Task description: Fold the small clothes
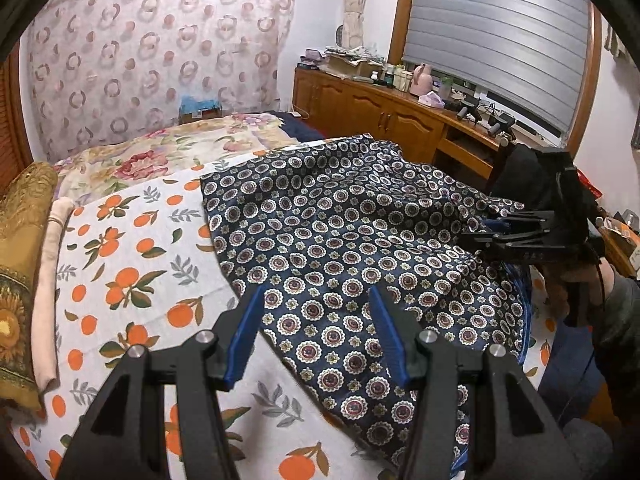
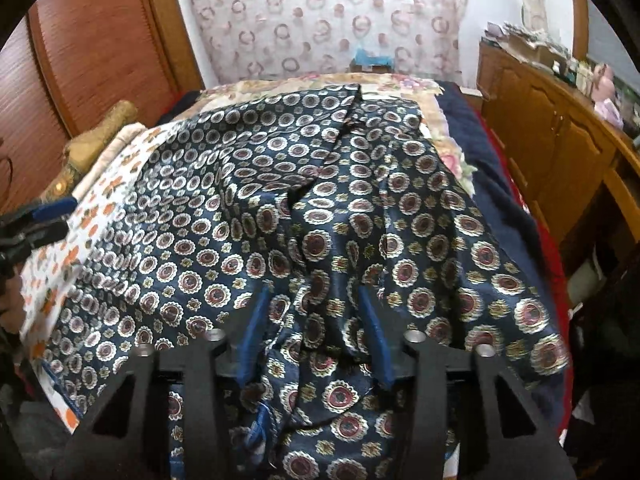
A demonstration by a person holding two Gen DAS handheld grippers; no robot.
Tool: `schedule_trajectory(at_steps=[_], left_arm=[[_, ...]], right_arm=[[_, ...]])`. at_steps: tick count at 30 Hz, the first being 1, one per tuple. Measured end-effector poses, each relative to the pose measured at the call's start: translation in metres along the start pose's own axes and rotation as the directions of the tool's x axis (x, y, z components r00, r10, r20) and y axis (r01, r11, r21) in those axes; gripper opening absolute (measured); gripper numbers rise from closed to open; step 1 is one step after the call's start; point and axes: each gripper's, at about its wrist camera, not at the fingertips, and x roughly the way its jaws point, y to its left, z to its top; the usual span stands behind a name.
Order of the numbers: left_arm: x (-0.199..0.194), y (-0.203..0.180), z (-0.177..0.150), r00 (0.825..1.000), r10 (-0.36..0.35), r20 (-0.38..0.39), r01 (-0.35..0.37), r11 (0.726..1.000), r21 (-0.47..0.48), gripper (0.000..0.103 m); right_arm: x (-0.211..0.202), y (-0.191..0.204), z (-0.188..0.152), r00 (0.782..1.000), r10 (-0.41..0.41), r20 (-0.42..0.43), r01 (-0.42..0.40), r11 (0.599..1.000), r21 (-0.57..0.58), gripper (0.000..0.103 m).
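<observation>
— Seeing navy on the garment (image 1: 340, 248), dotted all over with white-ringed maroon medallions and small yellowish flowers.
— Noticing the same up close on the garment: gold-tinged flowers between red-centred rings. And underneath?
— Showing white on the bedsheet (image 1: 132, 264), scattered with orange fruits and green and grey leaves.
— Spotting cream farther back on the quilt (image 1: 168, 152), blooming with pink and red flowers.
— Glowing mustard gold on the cushion (image 1: 20, 264), with a sunflower motif.
— Hanging pale on the curtain (image 1: 160, 52), printed with pinkish-brown rings and dots.
— Wearing black on the left gripper (image 1: 316, 320), with blue fingers (image 1: 244, 336).
— Showing warm orange-brown wood on the cabinet (image 1: 380, 116).
</observation>
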Motion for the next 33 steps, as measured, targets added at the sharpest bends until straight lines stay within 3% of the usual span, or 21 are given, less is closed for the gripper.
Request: schedule_trajectory(at_steps=[3,6,12,17,22,29,31,33], left_arm=[[-0.003,0.000,0.000,1.000,0.001,0.008,-0.001,1.000,-0.002,0.054],[-0.004,-0.001,0.001,1.000,-0.002,0.015,0.002,1.000,-0.005,0.054],[-0.004,-0.003,0.002,1.000,-0.014,0.018,0.014,1.000,-0.004,0.054],[-0.002,-0.006,0.003,1.000,-0.020,0.019,0.020,1.000,-0.001,0.054],[0.000,-0.005,0.005,1.000,-0.013,0.024,0.014,1.000,-0.009,0.054],[-0.004,-0.005,0.007,0.999,0.001,0.043,0.000,1.000,-0.023,0.054],[-0.004,-0.004,0.007,0.999,0.002,0.045,-0.001,1.000,-0.025,0.054],[-0.005,-0.004,0.007,0.999,0.004,0.047,-0.002,1.000,-0.028,0.054]], right_arm=[[-0.002,0.008,-0.001,1.000,0.010,0.018,-0.010,1.000,-0.015,0.009],[-0.013,0.011,-0.002,0.998,0.004,0.068,-0.002,1.000,-0.029,0.004],[-0.051,-0.001,0.003,0.987,-0.038,0.153,0.041,0.999,-0.022,0.002],[-0.064,-0.021,-0.005,0.984,-0.111,0.137,0.112,0.994,-0.002,0.002],[-0.068,-0.037,-0.016,0.985,-0.135,0.106,0.133,0.991,0.026,0.003],[-0.069,-0.051,-0.013,0.989,-0.133,0.066,0.128,0.989,0.077,0.026],[-0.075,-0.051,-0.009,0.989,-0.125,0.076,0.119,0.990,0.077,0.029],[-0.083,-0.049,-0.004,0.988,-0.118,0.101,0.111,0.991,0.070,0.040]])
